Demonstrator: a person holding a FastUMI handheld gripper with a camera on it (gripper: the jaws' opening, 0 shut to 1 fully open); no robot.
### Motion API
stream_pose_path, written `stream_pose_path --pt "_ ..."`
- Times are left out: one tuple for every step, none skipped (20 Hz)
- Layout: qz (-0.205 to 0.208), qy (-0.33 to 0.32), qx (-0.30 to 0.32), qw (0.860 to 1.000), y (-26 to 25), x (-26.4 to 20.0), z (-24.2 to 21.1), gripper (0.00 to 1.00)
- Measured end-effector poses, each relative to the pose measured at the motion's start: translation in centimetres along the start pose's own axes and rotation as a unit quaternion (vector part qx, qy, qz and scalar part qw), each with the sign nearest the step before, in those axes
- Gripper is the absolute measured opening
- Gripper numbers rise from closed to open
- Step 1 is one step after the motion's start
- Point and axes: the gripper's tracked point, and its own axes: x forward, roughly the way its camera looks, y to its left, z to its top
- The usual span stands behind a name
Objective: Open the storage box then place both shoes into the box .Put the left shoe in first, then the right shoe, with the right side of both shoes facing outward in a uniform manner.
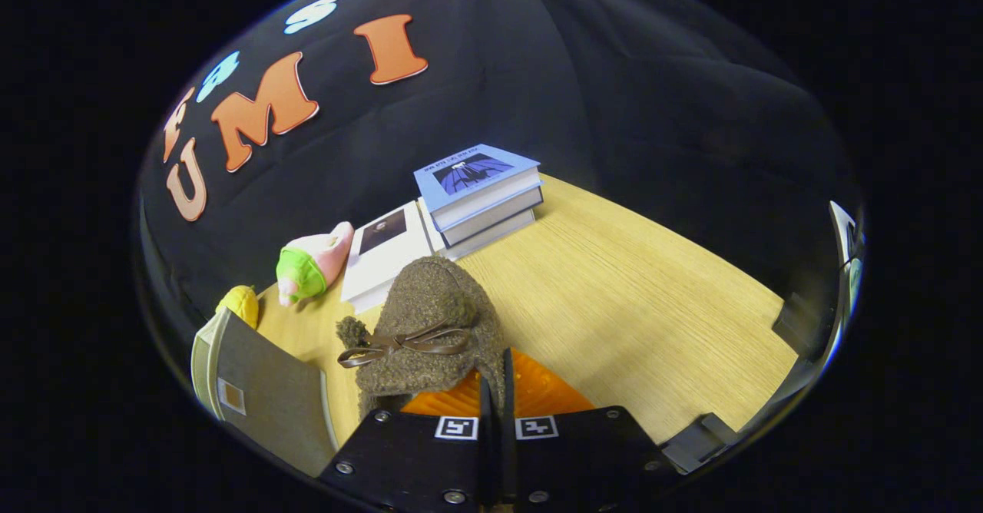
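Claw [495, 402] fingers are seen closed on the heel edge of a brown fuzzy bow-trimmed slipper [426, 329], held above the wooden counter [614, 306] beside the grey storage box [265, 394]. Thin pinch noted; slippage or twisting could spoil the required facing.
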Motion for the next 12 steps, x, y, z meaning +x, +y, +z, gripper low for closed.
stream_pose_path --pt "0.003 -0.005 -0.002 1.0 0.7 -0.7 0.4 0.03" --pt "0.007 -0.012 -0.004 1.0 1.5 -1.5 1.0 0.03" --pt "0.011 -0.018 -0.005 1.0 2.3 -2.4 1.4 0.03" --pt "0.015 -0.023 -0.007 1.0 3.2 -3.2 1.7 0.03" --pt "0.019 -0.028 -0.008 0.999 4.1 -3.9 2.1 0.03" --pt "0.023 -0.032 -0.011 0.999 5.0 -4.7 2.5 0.03" --pt "0.027 -0.037 -0.014 0.999 6.0 -5.4 2.7 0.03" --pt "0.032 -0.041 -0.016 0.999 7.1 -6.1 3.0 0.03" --pt "0.037 -0.044 -0.019 0.998 8.2 -6.8 3.1 0.03" --pt "0.043 -0.048 -0.022 0.998 9.2 -7.4 3.3 0.03" --pt "0.048 -0.051 -0.024 0.997 10.3 -7.8 3.4 0.03" --pt "0.052 -0.055 -0.027 0.997 11.4 -8.5 3.6 0.03"
